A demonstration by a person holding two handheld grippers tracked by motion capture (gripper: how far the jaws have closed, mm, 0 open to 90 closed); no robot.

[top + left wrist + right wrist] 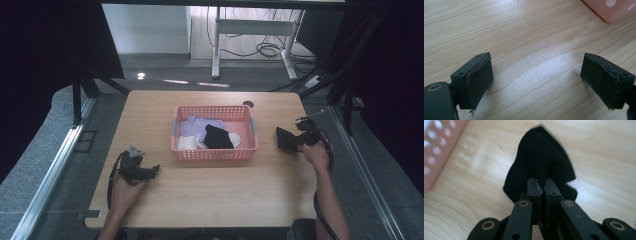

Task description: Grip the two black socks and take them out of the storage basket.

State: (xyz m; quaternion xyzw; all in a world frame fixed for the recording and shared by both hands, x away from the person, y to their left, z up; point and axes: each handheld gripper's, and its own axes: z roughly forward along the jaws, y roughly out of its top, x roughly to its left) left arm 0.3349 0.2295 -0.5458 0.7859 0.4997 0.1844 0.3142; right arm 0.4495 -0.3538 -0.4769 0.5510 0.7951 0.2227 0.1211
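A pink plastic basket [215, 154] stands in the middle of the wooden table [200, 190] and holds a lilac cloth [196, 125], a black cloth [218, 137] and white pieces [188, 143]. To the right of the basket my right gripper [289, 140] is shut on a black cloth [284, 138], which hangs from the jaws down to the tabletop. In the right gripper view that black cloth [541, 162] spreads beyond my right gripper [543, 185], with the basket wall [439, 152] at the left. My left gripper [154, 170] rests open on the table, left of the basket. Nothing lies between its pads [477, 82].
A corner of the basket [614, 8] shows at the top right of the left gripper view. Black curtains flank the table. A white desk frame [250, 30] with cables stands on the floor behind. A round cable hole [248, 104] sits near the table's far edge.
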